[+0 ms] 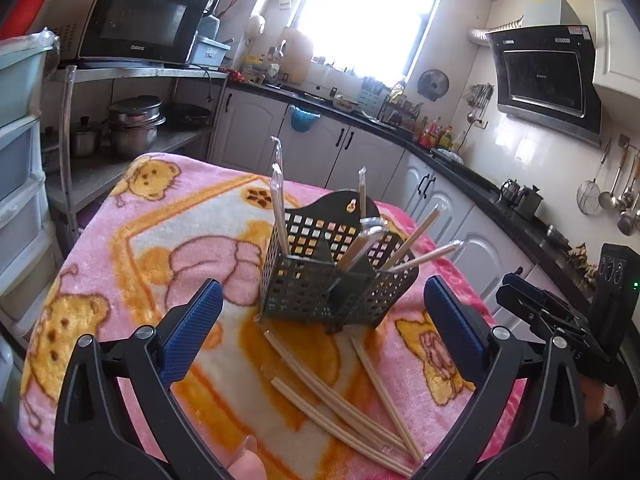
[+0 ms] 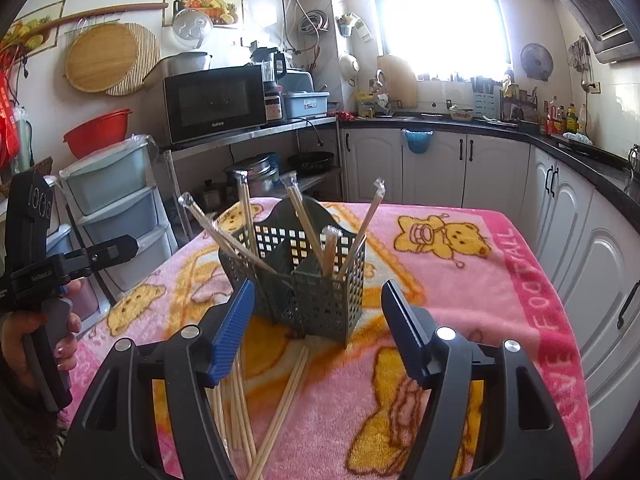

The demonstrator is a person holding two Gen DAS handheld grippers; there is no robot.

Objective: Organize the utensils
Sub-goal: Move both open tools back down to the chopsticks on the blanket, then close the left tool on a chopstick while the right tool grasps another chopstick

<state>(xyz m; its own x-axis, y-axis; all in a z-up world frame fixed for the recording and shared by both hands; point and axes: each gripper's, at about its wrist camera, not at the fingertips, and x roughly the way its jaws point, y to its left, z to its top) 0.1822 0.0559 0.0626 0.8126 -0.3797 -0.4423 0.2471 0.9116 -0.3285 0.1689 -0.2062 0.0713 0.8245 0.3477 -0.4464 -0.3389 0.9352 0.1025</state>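
**Reaching for loose chopsticks in front of the basket**

Looking along both sets of tongs, you are facing a dark green mesh basket [image 1: 336,276] standing upright on a pink teddy-bear blanket [image 1: 168,216] that is covering a table. Several wrapped chopsticks [image 1: 416,236] are already standing in its compartments, leaning outward in different directions.

The loose chopsticks [image 1: 344,404] are lying flat on the blanket, between you and the basket. In the left view they are sitting just below and between the open fingers, with their long axes running from near the basket's foot back toward you and fanning to the right. In the right view the same chopsticks [image 2: 276,412] are lying low and left of centre, partly hidden under the left finger.

Your left tongs [image 1: 320,312] are standing wide open and holding nothing. Your right tongs [image 2: 318,312] are also gaping wide and empty. The left tongs appear to be the nearer and better centred over the pile.

The chopsticks are overlapping and crossing, so closing across one pair, rather than along it, is likely mattering most. The basket is standing just beyond the pile, and its leaning chopsticks could be getting in the way when you are lifting. A kitchen counter [image 2: 560,140] and a microwave [image 2: 216,100] are sitting well behind.
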